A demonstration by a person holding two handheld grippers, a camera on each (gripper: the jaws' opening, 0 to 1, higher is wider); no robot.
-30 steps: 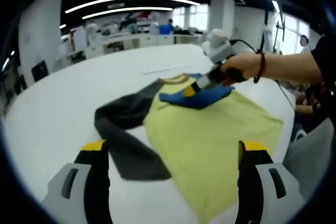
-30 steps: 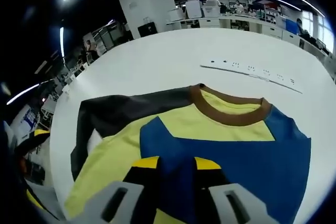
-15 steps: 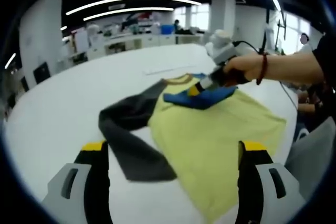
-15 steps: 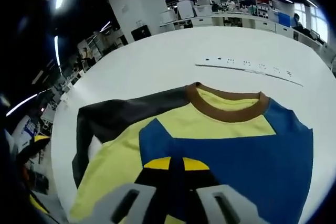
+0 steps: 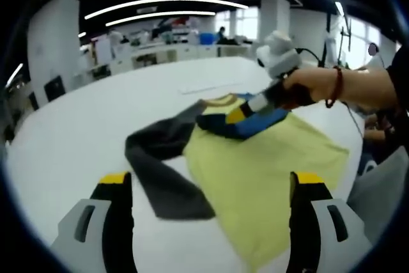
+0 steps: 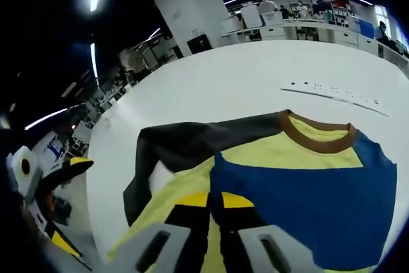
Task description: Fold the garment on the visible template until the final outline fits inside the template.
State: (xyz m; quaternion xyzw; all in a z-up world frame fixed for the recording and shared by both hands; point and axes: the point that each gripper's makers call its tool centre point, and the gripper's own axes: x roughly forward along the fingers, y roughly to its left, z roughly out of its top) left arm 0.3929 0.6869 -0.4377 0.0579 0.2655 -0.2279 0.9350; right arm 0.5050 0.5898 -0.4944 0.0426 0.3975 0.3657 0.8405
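While the white table carries the work, a yellow shirt lies spread on it, its body flat. The grey sleeve trails out to one side, folded back on itself near the cuff. The blue sleeve is turned in across the chest, below the brown collar. A pale strip lies on the table beyond the collar, apart from the shirt. The right gripper, held in a hand with a red wristband, has its jaws closed together on the blue sleeve's edge. The left gripper hovers short of the hem, jaws wide apart, holding nothing.
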